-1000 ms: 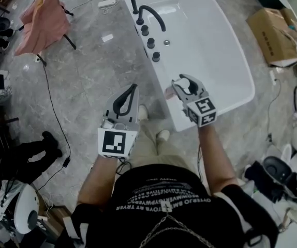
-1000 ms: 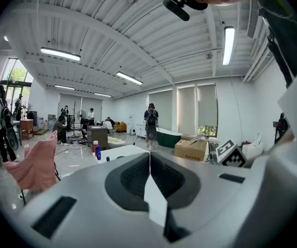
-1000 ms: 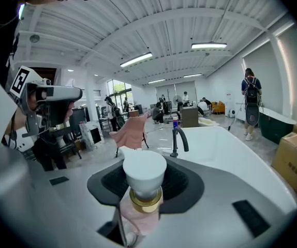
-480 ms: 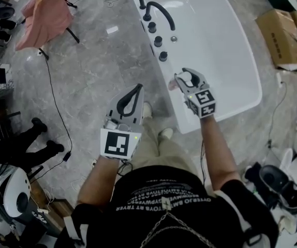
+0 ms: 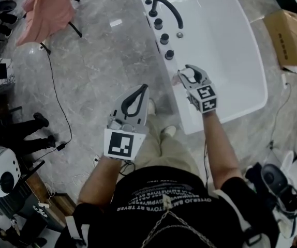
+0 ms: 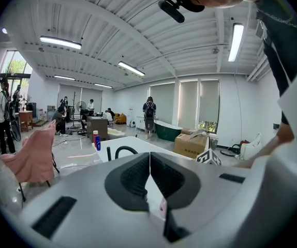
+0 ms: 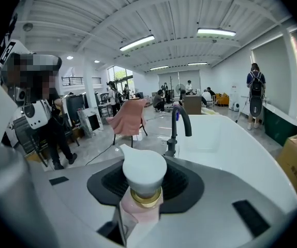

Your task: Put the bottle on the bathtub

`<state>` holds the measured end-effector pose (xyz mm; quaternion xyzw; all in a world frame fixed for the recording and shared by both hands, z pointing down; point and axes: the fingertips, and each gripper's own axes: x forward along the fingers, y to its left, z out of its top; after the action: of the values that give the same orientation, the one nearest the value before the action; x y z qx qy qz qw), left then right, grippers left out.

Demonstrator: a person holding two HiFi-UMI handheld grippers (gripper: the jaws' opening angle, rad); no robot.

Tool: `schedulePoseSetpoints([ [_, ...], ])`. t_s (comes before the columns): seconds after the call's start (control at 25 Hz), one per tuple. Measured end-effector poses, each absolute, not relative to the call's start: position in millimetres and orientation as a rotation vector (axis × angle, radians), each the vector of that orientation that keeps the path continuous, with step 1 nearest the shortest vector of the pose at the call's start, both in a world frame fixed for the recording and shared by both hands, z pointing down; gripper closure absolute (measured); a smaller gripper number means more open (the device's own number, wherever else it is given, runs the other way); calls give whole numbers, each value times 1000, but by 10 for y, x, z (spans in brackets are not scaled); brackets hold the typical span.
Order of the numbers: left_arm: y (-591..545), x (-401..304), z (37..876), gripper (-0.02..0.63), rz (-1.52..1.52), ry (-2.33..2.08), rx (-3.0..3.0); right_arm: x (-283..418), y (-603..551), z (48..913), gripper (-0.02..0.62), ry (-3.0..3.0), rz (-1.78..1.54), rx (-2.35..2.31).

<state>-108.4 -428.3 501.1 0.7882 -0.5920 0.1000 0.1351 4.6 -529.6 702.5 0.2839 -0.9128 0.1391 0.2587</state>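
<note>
Between the fingers of my right gripper [image 7: 146, 185] sits the pink pump bottle [image 7: 139, 210], clamped at the neck. Its white pump head [image 7: 144, 170] and gold collar stand up just past the pads. From the head view that gripper [image 5: 191, 76] holds the bottle over the left rim of the white bathtub [image 5: 226, 40], near its close end. I cannot tell whether the base touches the rim. Further along the same rim stand a row of black knobs [image 5: 164, 37] and the curved black faucet [image 7: 182, 120]. My left gripper [image 6: 149, 174] has its fingers together with nothing between them. It hangs over the grey marble floor [image 5: 102, 61], beside the tub.
</note>
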Motion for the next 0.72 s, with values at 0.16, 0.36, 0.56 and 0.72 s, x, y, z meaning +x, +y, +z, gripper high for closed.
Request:
schedulePoseSetpoints([
  [0.16,-4311,-1147,5037,603,296,-1721,2273,30,-5361,7097,454,-2460,387,776],
  [0.36,-4303,-1213,5104,603,302,-1721,2252,-12,-5418,7200,454,-2429,371,765],
  [0.56,-4307,-1221,5129,603,304,-1719,2249,-10,-5437,7272,454,-2413,359,765],
  [0.72,-4273,-1219,5151,603,306,-1720,2239,-4,-5396,7313,454,-2415,347,748],
])
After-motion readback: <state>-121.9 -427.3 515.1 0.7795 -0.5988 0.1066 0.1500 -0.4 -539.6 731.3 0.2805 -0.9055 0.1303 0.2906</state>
